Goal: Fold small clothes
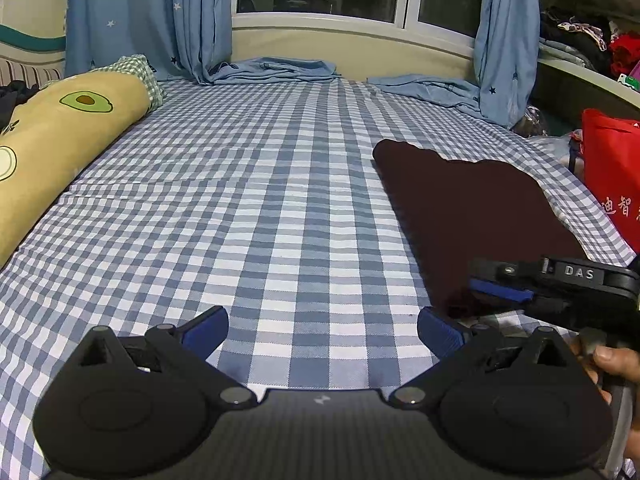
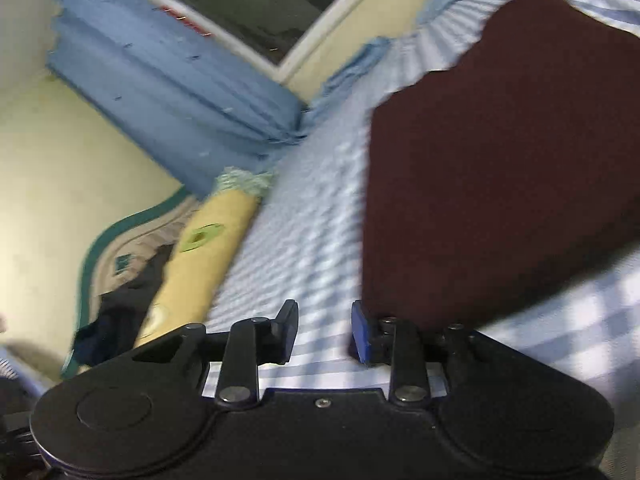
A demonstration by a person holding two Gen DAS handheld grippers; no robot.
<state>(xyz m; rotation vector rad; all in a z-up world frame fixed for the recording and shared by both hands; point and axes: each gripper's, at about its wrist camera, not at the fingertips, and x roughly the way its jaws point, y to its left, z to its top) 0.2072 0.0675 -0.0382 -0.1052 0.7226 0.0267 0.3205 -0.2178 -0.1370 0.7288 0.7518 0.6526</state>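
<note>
Looking across a blue checked bed (image 1: pixel 260 200) toward curtains (image 1: pixel 152 16), dark cloth (image 1: pixel 472 216) at right, left gripper (image 1: pixel 322 330) wide open, right gripper (image 2: pixel 325 330) parted, empty.

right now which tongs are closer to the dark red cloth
Right. The right tongs are at the dark red cloth's near edge; the left tongs sit open over bare sheet beside it.
</note>
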